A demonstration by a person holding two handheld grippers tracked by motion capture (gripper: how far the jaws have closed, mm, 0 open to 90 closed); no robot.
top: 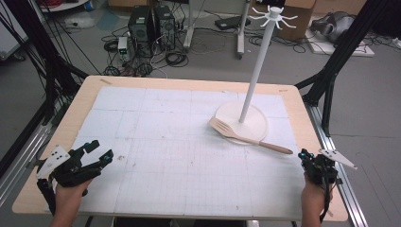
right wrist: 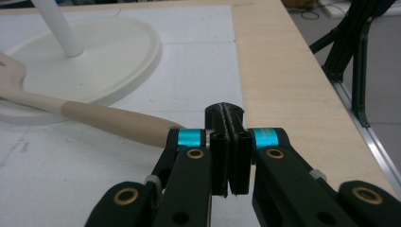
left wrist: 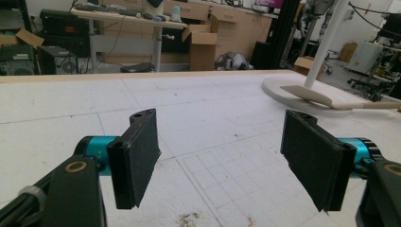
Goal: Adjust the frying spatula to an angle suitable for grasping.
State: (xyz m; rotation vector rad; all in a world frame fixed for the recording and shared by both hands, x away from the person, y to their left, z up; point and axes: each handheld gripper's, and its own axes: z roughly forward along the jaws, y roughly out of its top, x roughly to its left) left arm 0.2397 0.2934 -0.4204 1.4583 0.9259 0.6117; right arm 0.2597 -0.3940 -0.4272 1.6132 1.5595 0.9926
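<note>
Nearest the camera, the right gripper has its two black jaws pressed flat together with nothing between them, close beside the tip of the spatula's handle but apart from it. Farther left, the left gripper stands with its jaws spread wide over bare mat, well away from the work. As I judge it, nothing is done yet: the wooden spatula lies untouched on the table, its slotted blade resting on the round base of the white hook stand and its handle running out toward the right gripper. What seems left is everything: open, grasp the handle, lift, and probably hang it on the stand's hooks, though that aim is a guess. The spatula looks pale, light, smooth and slim.
</note>
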